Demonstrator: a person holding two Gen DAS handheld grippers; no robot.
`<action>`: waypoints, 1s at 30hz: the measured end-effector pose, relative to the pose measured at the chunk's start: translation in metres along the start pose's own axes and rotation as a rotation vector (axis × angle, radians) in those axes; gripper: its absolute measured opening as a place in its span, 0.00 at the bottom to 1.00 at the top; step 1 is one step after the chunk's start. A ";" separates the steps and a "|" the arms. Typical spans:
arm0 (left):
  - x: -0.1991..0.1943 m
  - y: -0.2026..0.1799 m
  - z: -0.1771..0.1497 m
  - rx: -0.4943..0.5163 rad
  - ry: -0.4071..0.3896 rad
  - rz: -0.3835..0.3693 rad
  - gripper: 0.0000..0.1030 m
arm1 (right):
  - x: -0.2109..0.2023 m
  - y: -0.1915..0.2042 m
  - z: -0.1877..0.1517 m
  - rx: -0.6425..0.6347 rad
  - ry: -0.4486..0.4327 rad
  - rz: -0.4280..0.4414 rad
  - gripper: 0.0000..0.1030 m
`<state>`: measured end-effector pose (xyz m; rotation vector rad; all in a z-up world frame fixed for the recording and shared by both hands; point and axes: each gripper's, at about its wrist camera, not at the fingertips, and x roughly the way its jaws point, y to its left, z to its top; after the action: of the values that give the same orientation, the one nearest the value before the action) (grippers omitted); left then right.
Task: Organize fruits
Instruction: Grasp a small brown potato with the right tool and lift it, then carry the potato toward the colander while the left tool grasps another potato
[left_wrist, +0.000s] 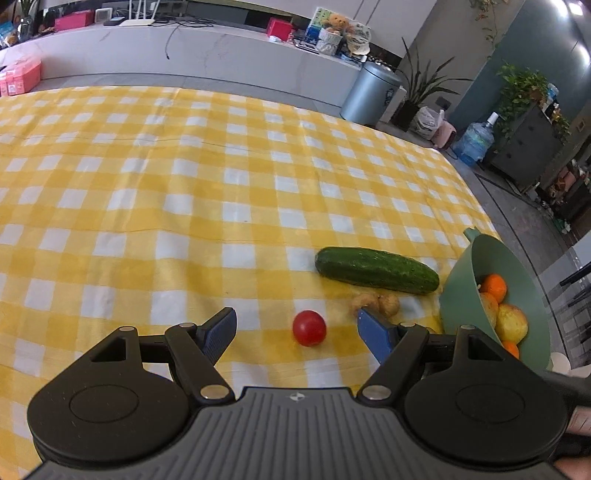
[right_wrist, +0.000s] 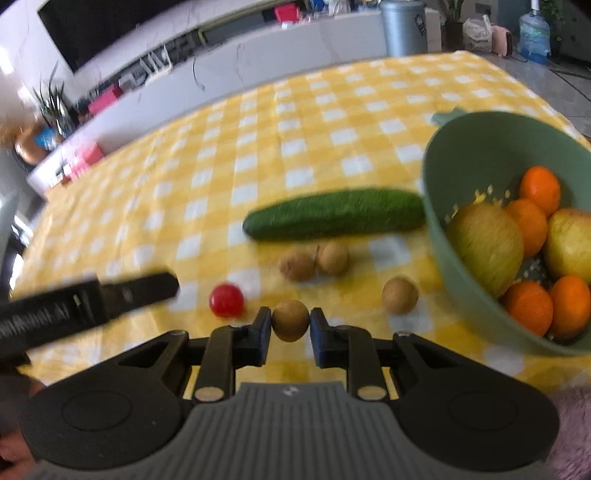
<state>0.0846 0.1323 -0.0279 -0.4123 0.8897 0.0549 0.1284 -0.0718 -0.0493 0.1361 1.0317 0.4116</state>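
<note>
My left gripper (left_wrist: 297, 326) is open, its fingers on either side of a small red tomato (left_wrist: 309, 327) on the yellow checked cloth. My right gripper (right_wrist: 290, 325) is shut on a small brown round fruit (right_wrist: 290, 320). Three more brown fruits (right_wrist: 400, 295) lie on the cloth near a green cucumber (right_wrist: 334, 218), which also shows in the left wrist view (left_wrist: 376, 270). A green bowl (right_wrist: 439, 206) at the right holds oranges (right_wrist: 539, 186) and yellow-green apples (right_wrist: 485, 247). The tomato (right_wrist: 226, 300) and a left finger (right_wrist: 140, 290) show in the right wrist view.
The table's far and right edges drop to a grey floor. A grey bin (left_wrist: 371, 94), potted plants and a water bottle (left_wrist: 474, 138) stand beyond the table. A white counter with boxes runs along the back.
</note>
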 end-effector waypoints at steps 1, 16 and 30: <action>0.000 -0.001 0.000 0.004 -0.004 -0.002 0.85 | -0.002 -0.004 0.001 0.018 -0.013 0.012 0.18; 0.015 -0.035 -0.026 0.140 -0.304 -0.136 0.84 | -0.040 -0.053 0.021 0.164 -0.243 0.141 0.18; 0.063 -0.075 -0.043 0.370 -0.157 -0.030 0.69 | -0.057 -0.092 0.022 0.289 -0.302 0.302 0.18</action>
<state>0.1082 0.0393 -0.0754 -0.0737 0.7187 -0.1030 0.1463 -0.1770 -0.0196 0.6014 0.7674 0.4960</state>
